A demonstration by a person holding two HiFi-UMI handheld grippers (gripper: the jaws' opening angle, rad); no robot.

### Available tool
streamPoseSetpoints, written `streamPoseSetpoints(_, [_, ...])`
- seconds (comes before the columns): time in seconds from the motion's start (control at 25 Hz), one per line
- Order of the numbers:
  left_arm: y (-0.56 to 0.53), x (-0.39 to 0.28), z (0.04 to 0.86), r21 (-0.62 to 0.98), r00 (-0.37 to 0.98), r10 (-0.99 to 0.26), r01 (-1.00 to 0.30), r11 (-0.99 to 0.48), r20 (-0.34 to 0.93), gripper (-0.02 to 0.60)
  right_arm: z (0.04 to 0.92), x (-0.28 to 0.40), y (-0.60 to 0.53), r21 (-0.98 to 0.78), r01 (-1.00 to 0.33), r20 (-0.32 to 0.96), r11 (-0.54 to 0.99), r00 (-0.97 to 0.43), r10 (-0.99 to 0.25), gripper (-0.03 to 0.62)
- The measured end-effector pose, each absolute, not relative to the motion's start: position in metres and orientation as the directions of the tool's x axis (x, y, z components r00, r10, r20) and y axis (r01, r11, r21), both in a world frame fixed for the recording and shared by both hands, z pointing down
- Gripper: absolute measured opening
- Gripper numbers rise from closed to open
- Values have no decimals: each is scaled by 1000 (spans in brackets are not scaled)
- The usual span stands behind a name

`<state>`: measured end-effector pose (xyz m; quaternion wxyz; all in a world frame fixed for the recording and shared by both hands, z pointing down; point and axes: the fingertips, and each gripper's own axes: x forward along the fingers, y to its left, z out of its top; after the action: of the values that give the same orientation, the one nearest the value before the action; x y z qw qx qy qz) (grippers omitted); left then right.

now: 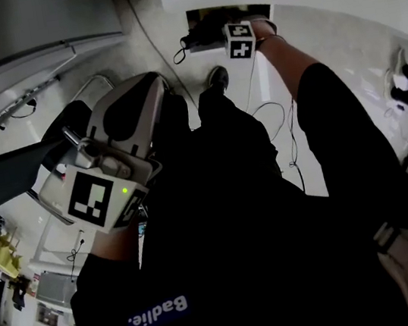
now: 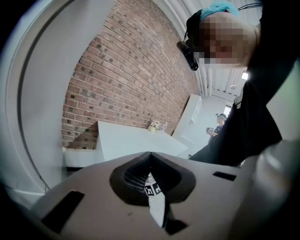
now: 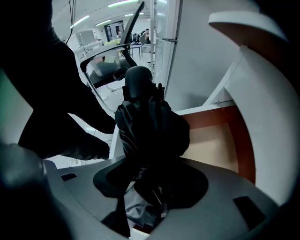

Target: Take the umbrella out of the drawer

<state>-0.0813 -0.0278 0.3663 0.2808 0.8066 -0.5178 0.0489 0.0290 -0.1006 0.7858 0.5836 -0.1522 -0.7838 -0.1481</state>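
1. Right gripper (image 3: 145,180): clenched on the umbrella (image 3: 147,126). The right gripper view shows both jaws pressed into the black folded fabric, with the rounded handle knob standing up beyond the jaws.

2. Umbrella position: held at the far side of the scene, at the mouth of the open drawer (image 3: 215,145). In the head view, the umbrella (image 1: 200,31) lies across the left part of the drawer's dark opening and reaches past its left edge. A thin loop hangs from that end. Whether any part of it rests on the drawer cannot be told.

3. Drawer: pulled open. Its pale wooden floor and brown rim show bare to the right of the umbrella.

4. Left gripper (image 2: 151,159): jaws together, with nothing between them. It is held near the person's body on the left, well apart from the drawer. It faces a brick wall (image 2: 136,70) and a white counter (image 2: 136,140).

5. The person's right arm is stretched out to the drawer. The left arm is bent close to the body.
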Motion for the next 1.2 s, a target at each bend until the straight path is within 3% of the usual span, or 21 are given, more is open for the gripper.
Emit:
streamPoseSetpoints(0.6, [-19,-64,319,400,552,-787,-810,-429,276,3,675,42,-70,106,210,897,972,-442,-3,229])
streamPoseSetpoints(0.84, [-18,-61,298,387,588,-774,-787,-481,236,3,624,36,-68,124,64,847,990,-527,-72,229])
streamPoseSetpoints(1.2, [-17,-61,276,368,642,-746,-746,-555,176,3,546,35,-66,18,-234,734,972,-657,-172,229])
